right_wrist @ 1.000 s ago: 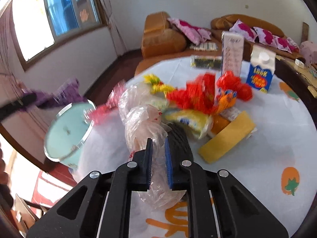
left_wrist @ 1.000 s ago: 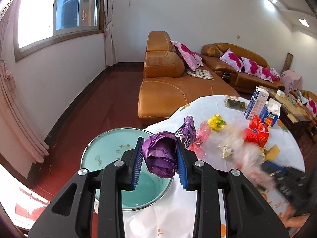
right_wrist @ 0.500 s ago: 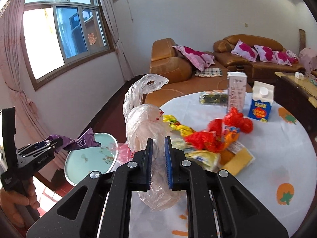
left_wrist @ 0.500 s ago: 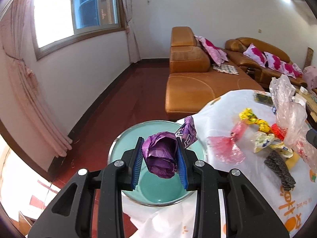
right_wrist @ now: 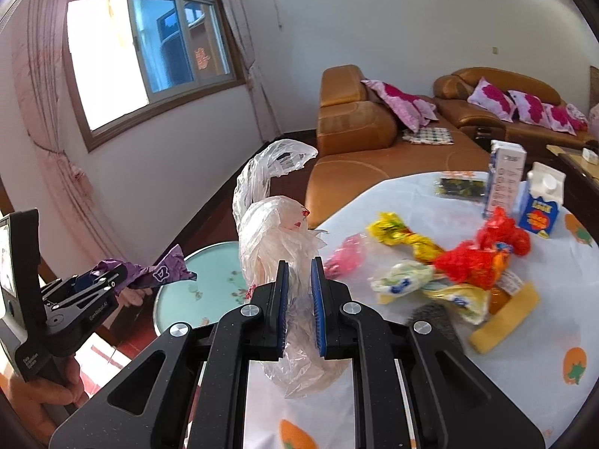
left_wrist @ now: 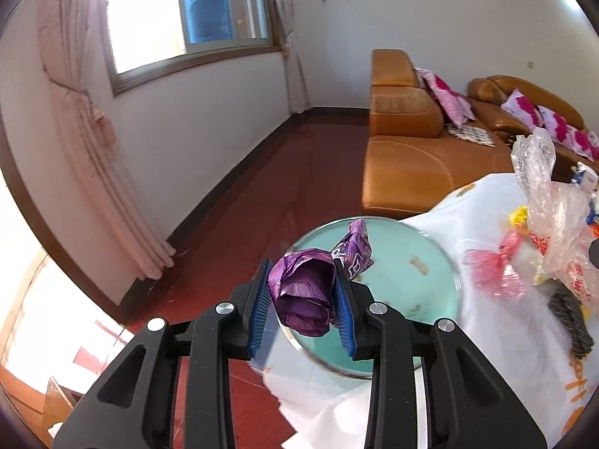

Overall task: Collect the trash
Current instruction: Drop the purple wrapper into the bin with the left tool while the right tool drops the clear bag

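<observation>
the left gripper (left_wrist: pixel 302 301) is clamped on a crumpled purple wrapper (left_wrist: pixel 305 295), held in the air above a round pale green bin (left_wrist: pixel 419 262) that sits on the floor at the left edge of the bench (right_wrist: pixel 524 355). the right gripper (right_wrist: pixel 299 312) is squeezed tight on a clear plastic bag (right_wrist: pixel 277 239), lifted over the near left part of the bench. more trash lies on the white cloth to the right: a yellow wrapper (right_wrist: pixel 397 230), a red wrapper (right_wrist: pixel 483 254) and two cartons (right_wrist: pixel 524 191) at the far side.

Two cartons (right_wrist: pixel 524 191) stand behind the wrappers (right_wrist: pixel 441 269) on the table (right_wrist: pixel 524 355), basin (right_wrist: pixel 209 288) at its left.
</observation>
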`<state>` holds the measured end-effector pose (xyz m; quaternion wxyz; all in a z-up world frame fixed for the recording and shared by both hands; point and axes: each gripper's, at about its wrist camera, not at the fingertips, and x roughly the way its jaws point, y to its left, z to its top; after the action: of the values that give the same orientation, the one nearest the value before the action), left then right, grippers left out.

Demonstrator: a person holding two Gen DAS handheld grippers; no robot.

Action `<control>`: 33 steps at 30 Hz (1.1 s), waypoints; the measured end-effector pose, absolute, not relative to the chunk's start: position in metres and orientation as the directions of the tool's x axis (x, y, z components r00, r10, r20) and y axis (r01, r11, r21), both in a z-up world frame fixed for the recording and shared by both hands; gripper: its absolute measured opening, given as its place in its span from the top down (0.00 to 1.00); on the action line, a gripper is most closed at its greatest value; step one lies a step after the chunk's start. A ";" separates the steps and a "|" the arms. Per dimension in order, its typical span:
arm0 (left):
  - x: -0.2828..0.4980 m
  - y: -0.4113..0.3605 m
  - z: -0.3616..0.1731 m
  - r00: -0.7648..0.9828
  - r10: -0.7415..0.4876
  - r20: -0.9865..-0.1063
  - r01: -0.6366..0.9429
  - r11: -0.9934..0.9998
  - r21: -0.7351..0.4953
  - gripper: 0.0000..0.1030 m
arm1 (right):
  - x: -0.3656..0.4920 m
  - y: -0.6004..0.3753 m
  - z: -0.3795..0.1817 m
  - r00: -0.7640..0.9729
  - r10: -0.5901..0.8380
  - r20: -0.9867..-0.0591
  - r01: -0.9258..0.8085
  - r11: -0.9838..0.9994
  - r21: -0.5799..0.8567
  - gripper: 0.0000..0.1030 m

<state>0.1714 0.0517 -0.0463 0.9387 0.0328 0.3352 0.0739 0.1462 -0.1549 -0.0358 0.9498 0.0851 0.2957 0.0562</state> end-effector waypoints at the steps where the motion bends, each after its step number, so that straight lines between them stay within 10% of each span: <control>1: 0.171 0.058 -0.048 0.760 0.176 -0.626 -0.134 0.984 0.115 0.69 | 0.148 -0.151 -0.037 0.816 0.161 -0.555 -0.062 0.979 0.194 0.87; 33: 0.186 0.108 -0.081 0.667 0.293 -0.685 -0.257 0.954 0.157 0.69 | 0.205 -0.076 -0.089 0.702 0.256 -0.665 -0.149 0.965 0.214 0.87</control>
<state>0.1865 0.1080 -0.0809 0.9126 0.0234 0.3793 0.1506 0.2051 -0.0759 -0.0887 0.9196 0.0719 0.3703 0.1100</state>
